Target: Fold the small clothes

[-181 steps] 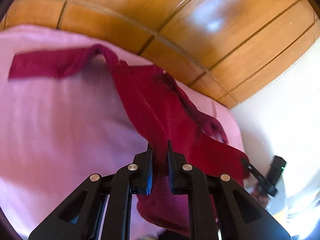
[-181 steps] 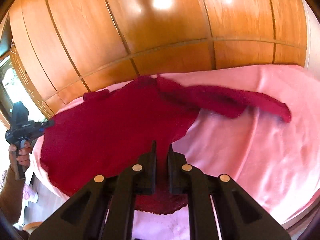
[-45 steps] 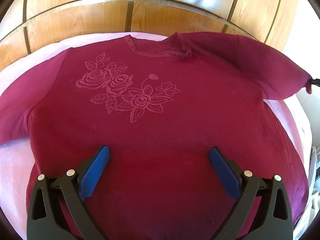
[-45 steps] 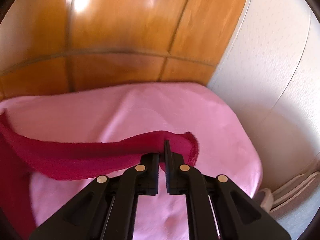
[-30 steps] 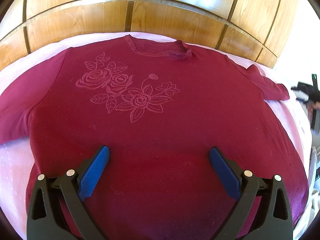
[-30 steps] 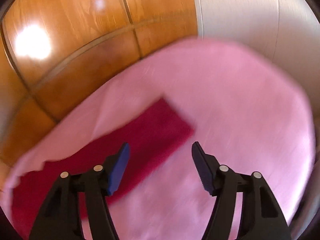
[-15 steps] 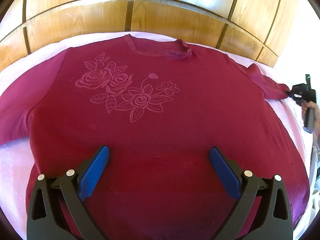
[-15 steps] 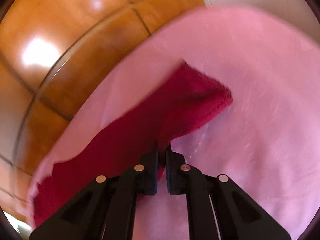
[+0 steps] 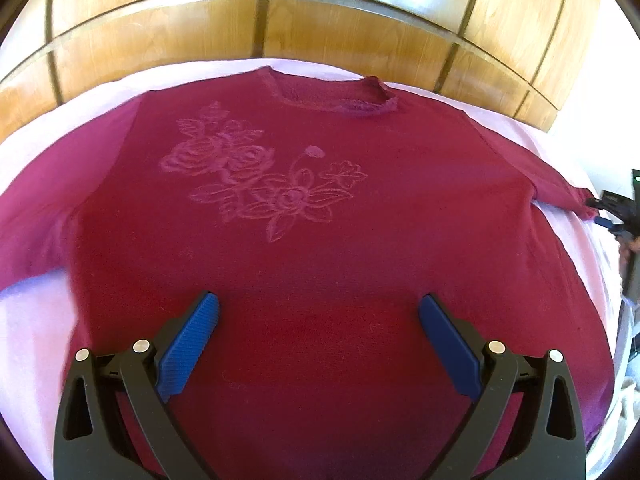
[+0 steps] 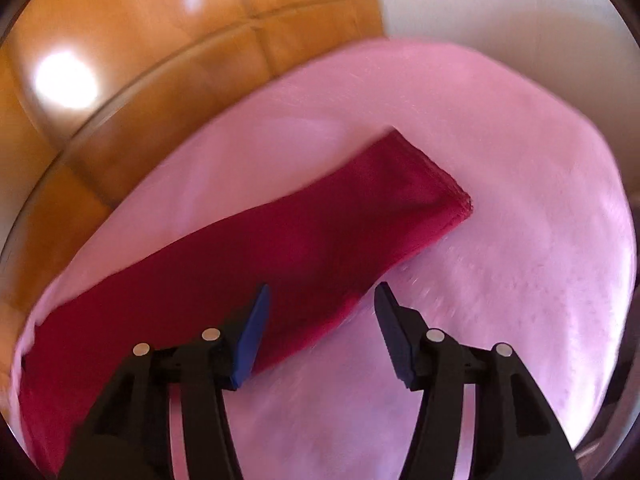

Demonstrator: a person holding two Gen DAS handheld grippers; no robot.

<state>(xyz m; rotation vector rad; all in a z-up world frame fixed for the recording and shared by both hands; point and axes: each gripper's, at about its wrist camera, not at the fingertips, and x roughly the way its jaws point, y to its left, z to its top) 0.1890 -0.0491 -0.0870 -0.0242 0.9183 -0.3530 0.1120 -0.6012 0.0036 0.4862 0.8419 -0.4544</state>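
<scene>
A dark red sweater (image 9: 320,240) with a rose pattern lies face up and spread flat on the pink bed sheet (image 9: 24,312). My left gripper (image 9: 318,312) hovers wide open over its lower body, holding nothing. In the right wrist view the sweater's right sleeve (image 10: 320,236) lies stretched out flat on the sheet (image 10: 520,280). My right gripper (image 10: 320,300) is above the sleeve's lower edge with its jaws opening; the pads do not press on the cloth. That right gripper (image 9: 614,216) also shows at the far right of the left wrist view, beside the sleeve cuff.
A wooden panelled headboard (image 9: 320,20) runs behind the bed. A pale wall (image 10: 500,8) stands past the bed's right end. The sheet's right edge (image 10: 616,320) drops off close to the sleeve cuff.
My right gripper was shut on the sleeve near the cuff half a second ago; it has let go and its jaws stand apart. The sleeve now lies flat. The left gripper has not moved.
</scene>
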